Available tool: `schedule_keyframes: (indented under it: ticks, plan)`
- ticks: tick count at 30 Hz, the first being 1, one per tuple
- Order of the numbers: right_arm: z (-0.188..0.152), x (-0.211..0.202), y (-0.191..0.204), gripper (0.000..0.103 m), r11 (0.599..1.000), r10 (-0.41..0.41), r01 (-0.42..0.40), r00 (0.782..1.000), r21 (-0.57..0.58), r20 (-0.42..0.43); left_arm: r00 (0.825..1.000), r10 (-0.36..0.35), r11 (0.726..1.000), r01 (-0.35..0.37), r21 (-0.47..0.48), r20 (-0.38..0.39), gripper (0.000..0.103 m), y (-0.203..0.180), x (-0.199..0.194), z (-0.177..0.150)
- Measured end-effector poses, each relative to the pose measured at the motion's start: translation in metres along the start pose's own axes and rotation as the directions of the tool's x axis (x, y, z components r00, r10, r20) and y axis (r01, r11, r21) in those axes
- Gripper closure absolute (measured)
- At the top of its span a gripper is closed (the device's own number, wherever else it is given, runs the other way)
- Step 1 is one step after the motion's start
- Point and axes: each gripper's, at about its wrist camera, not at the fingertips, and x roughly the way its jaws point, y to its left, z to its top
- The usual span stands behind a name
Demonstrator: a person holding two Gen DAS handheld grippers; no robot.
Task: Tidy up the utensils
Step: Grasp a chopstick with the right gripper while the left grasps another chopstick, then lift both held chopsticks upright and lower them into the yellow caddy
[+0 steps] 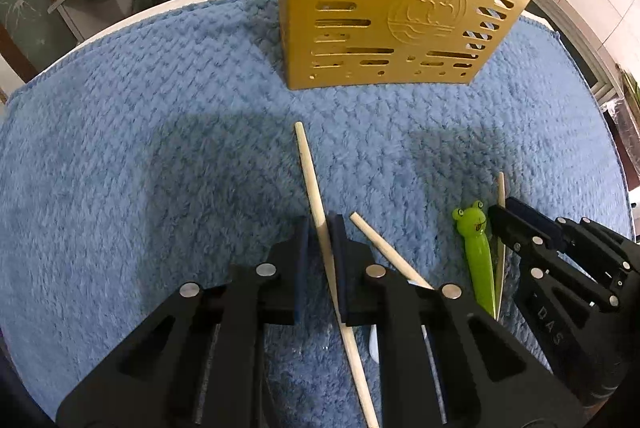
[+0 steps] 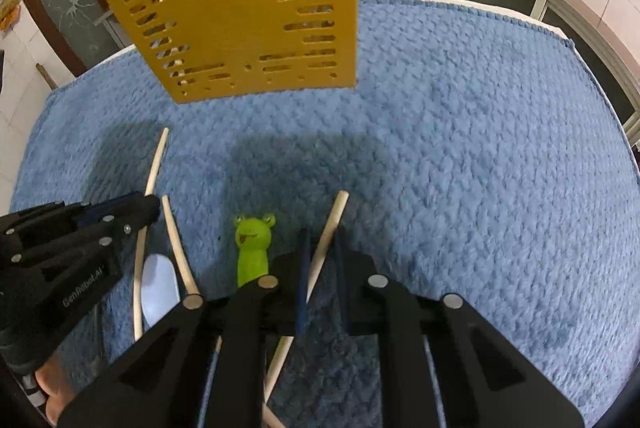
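Right gripper [image 2: 320, 240] clamped on 1 wooden chopstick [image 2: 330, 228], green frog-headed utensil [image 2: 254, 248] just beside, gold slotted holder [image 2: 248, 12] toward blue towel's [image 2: 480, 148] far edge, left gripper [image 2: 150, 206] on another chopstick [image 2: 154, 164].

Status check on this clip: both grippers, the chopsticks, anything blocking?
Left gripper shut on a chopstick. Right gripper shut on another chopstick. Gold holder ahead, path clear. Frog-handled utensil, third chopstick loose on towel.

Utensil holder [image 1: 396, 8] upright at towel's [image 1: 140, 132] far end, chopsticks [image 1: 310, 172] and frog utensil [image 1: 476, 248] nearer.
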Motion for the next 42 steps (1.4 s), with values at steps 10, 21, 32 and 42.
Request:
schedule_keyframes:
  ticks: [10, 21, 32, 42]
  plan:
    - [0.014, -0.008, -0.026, 0.093, 0.995, 0.093, -0.095, 0.995, 0.039, 0.04, 0.999, -0.054, 0.998, 0.054, -0.044, 0.005, 0.098, 0.017, -0.014, -0.011]
    - [0.02, 0.01, -0.03, 0.09, 0.999, 0.03, -0.031, 0.998, -0.011, -0.054, 0.998, -0.012, 1.0, 0.01, -0.029, -0.057, 0.096, 0.022, -0.003, -0.01]
    - [0.007, -0.04, -0.066, 0.094, 0.986, 0.153, -0.161, 0.977, 0.048, 0.147, 0.997, -0.045, 0.996, 0.049, -0.068, 0.057, 0.098, 0.026, -0.037, -0.021]
    - [-0.015, -0.13, -0.074, 0.097, 0.985, 0.166, -0.165, 0.887, -0.04, 0.431, 0.948, -0.03, 0.996, 0.056, -0.074, 0.317, 0.098, 0.027, -0.116, -0.044]
